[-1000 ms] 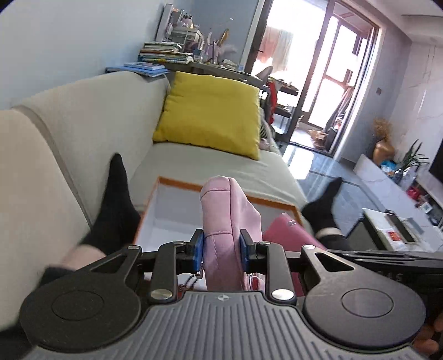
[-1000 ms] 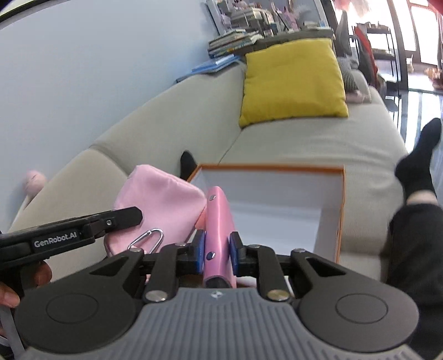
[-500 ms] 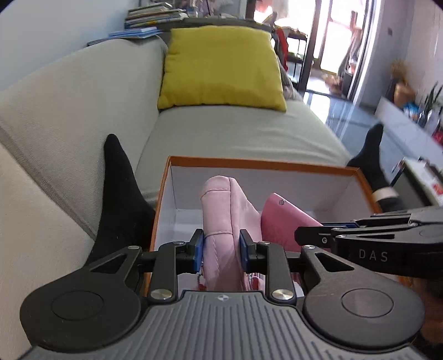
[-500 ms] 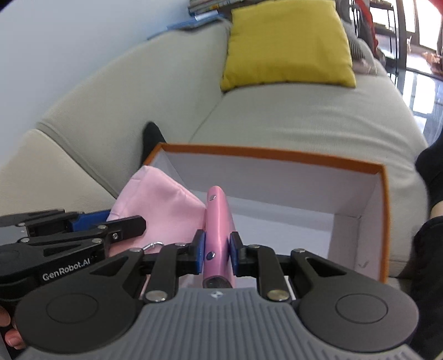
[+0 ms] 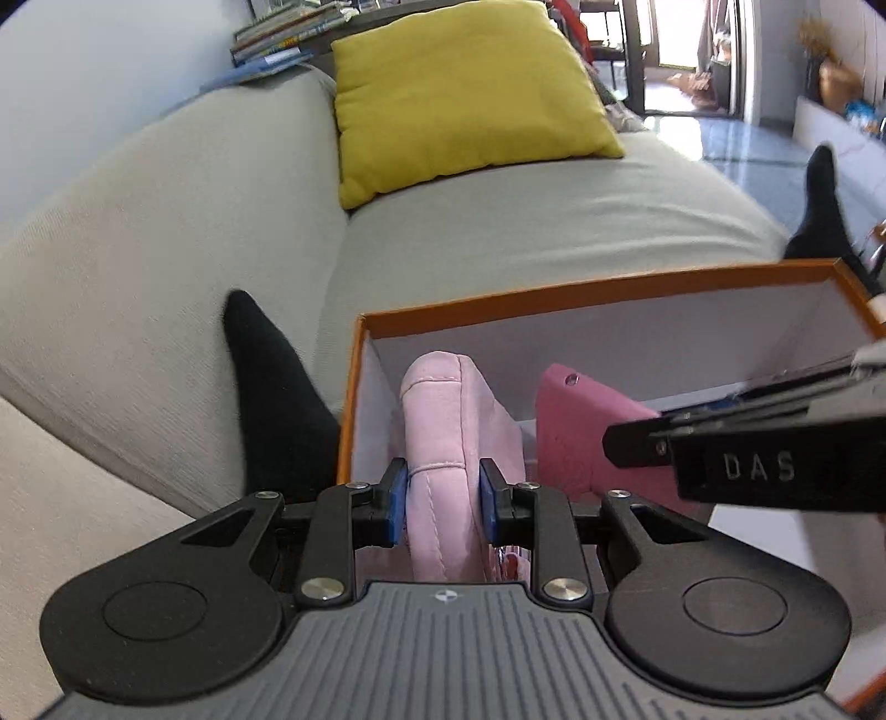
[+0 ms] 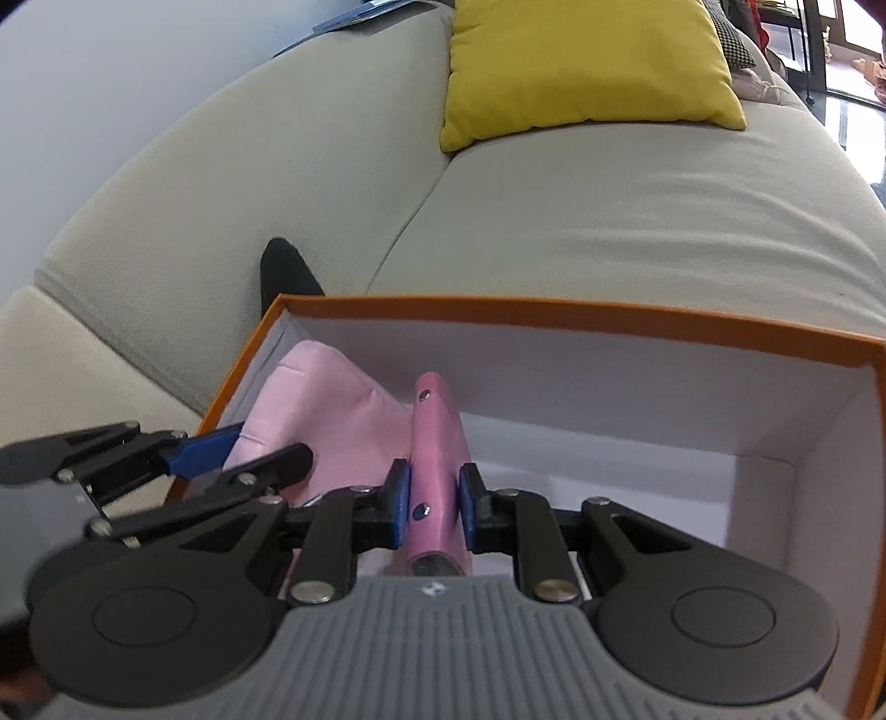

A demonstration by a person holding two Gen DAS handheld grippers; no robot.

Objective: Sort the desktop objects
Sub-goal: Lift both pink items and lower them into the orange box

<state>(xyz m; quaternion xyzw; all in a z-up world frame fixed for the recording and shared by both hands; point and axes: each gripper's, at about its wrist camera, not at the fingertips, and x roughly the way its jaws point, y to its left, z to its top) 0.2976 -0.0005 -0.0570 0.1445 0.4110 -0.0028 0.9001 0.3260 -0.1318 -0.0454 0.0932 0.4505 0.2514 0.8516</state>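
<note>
An orange-rimmed box (image 5: 581, 296) (image 6: 554, 310) with white inner walls sits on a grey sofa. My left gripper (image 5: 443, 495) is shut on a soft pale-pink fabric pouch (image 5: 448, 437) (image 6: 326, 415), held edge-up inside the box's left end. My right gripper (image 6: 433, 501) (image 5: 659, 448) is shut on a flat darker-pink case (image 6: 434, 448) (image 5: 581, 432) with small metal studs, held edge-up just right of the pouch, also within the box walls. What lies under either item is hidden.
A yellow cushion (image 5: 459, 94) (image 6: 587, 66) leans on the sofa back beyond the box. A person's black-socked foot (image 5: 277, 410) (image 6: 285, 271) rests left of the box, another (image 5: 825, 210) at the far right. Stacked books (image 5: 282, 39) lie behind the sofa.
Both grippers have come forward and down with the pouch and the case still in them, from above the box's near edge to inside its walls. The left gripper has rolled.
</note>
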